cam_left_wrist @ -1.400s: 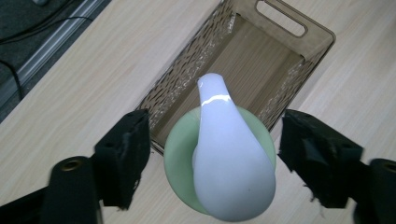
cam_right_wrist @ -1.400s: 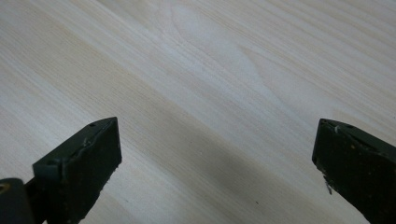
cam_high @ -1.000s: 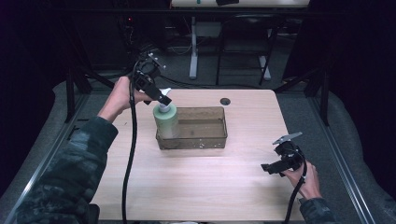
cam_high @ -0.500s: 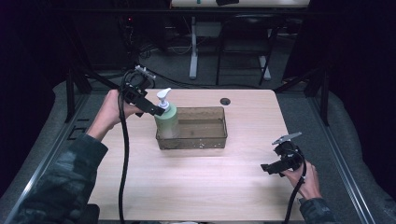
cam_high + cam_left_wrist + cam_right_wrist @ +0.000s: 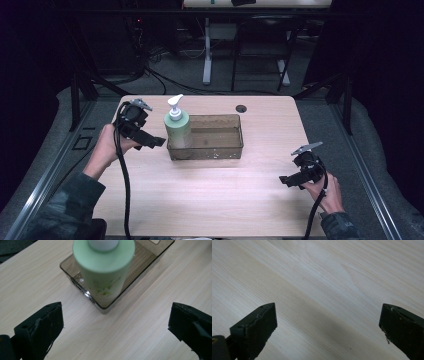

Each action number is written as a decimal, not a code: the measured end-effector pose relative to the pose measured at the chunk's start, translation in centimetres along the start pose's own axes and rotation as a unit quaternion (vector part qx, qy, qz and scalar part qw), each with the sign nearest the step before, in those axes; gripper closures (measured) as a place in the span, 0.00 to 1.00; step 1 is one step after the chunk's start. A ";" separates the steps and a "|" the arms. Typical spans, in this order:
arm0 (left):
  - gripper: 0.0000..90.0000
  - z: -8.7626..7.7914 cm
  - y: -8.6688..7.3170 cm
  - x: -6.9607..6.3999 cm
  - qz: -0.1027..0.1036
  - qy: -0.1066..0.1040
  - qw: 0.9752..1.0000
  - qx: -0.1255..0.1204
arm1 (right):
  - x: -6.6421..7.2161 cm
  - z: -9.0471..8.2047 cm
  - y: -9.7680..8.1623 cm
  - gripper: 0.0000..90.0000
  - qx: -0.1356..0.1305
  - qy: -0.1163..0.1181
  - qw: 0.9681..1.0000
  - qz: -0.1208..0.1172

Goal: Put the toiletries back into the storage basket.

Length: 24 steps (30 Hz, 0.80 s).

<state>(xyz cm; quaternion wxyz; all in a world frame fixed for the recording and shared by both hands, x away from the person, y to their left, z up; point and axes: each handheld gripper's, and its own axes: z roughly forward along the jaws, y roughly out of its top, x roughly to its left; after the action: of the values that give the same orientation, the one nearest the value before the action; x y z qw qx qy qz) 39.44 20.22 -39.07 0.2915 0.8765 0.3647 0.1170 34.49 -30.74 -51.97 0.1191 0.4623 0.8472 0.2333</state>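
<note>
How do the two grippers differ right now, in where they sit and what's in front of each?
The left gripper sits close beside the green pump bottle, which stands upright in the left end of the clear bin; the right gripper sits off at the table's near right corner, far from both. The left one faces the bottle and bin; the right one faces bare wood. Both have jaws wide open and hold nothing.

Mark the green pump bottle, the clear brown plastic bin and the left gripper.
green pump bottle with white pump (image 5: 177, 131): high view, on its body.
clear brown rectangular plastic bin (image 5: 215, 152): high view, on its near wall.
left gripper (image 5: 156, 142): high view, between its open jaw tips.
</note>
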 end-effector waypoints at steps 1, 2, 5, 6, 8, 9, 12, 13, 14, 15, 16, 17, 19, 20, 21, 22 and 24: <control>0.00 0.2 -0.5 0.0 -0.003 0.003 1.000 0.000 | 0.0 0.0 0.0 0.01 0.000 -0.001 1.000 0.000; 0.00 0.4 -1.1 0.0 -0.007 0.000 1.000 0.000 | 0.1 -0.1 0.0 0.01 -0.001 -0.002 1.000 -0.001; 0.00 1.2 -2.6 -0.1 -0.015 0.001 1.000 0.006 | 0.1 -0.1 0.0 0.01 -0.001 -0.003 1.000 -0.001; 0.00 1.5 -3.2 -0.1 -0.018 0.000 1.000 0.006 | 0.1 -0.1 0.0 0.01 -0.001 -0.003 1.000 -0.001; 0.00 2.0 -4.2 -0.1 -0.023 -0.004 1.000 0.001 | 0.1 0.0 0.0 0.01 -0.001 -0.003 1.000 -0.002; 0.00 2.3 -4.8 -0.2 -0.028 -0.004 1.000 0.001 | 0.1 0.0 0.0 0.01 0.000 -0.002 1.000 0.000; 0.00 3.2 -6.3 0.0 -0.047 0.005 0.999 0.008 | 0.1 0.0 0.1 0.01 0.001 -0.005 1.000 -0.004; 0.00 3.4 -6.8 0.1 -0.054 0.009 0.998 0.009 | 0.1 0.0 0.1 0.01 0.000 -0.005 1.000 -0.005; 0.00 3.6 -7.3 0.2 -0.057 0.006 0.998 0.009 | 0.1 0.0 0.1 0.01 0.001 -0.004 1.000 -0.007; 0.00 3.8 -7.7 0.3 -0.064 0.005 0.998 0.002 | 0.2 0.0 0.1 0.01 0.000 -0.003 1.000 -0.007; 0.00 3.9 -8.2 0.4 -0.070 0.007 0.998 -0.006 | 0.2 0.0 0.1 0.01 0.000 -0.005 1.000 -0.013; 0.00 4.1 -8.6 0.6 -0.076 0.008 0.997 -0.012 | 0.2 0.0 0.1 0.01 -0.001 -0.005 1.000 -0.012; 0.00 4.5 -9.2 0.8 -0.079 0.007 0.997 -0.012 | 0.3 -0.1 0.1 0.01 -0.005 -0.003 1.000 -0.009; 0.00 4.6 -9.4 0.9 -0.077 0.009 0.997 -0.014 | 0.2 -0.2 0.0 0.01 -0.006 -0.005 1.000 -0.011; 0.00 4.8 -9.5 1.0 -0.081 0.008 0.997 -0.018 | 0.2 -0.1 0.0 0.01 -0.008 -0.005 1.000 -0.011; 0.00 4.9 -9.7 1.1 -0.084 0.006 0.996 -0.020 | 0.3 -0.1 0.0 0.00 -0.007 -0.006 1.000 -0.010; 0.00 5.2 -10.0 1.3 -0.082 0.007 0.996 -0.020 | 0.2 0.0 -0.1 0.00 -0.007 -0.008 1.000 -0.012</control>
<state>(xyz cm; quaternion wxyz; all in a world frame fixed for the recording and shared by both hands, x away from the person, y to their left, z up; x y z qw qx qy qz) 36.82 24.52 -49.24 0.3150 0.8369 0.4349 0.1062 34.30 -30.58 -52.04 0.1318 0.4529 0.8503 0.2337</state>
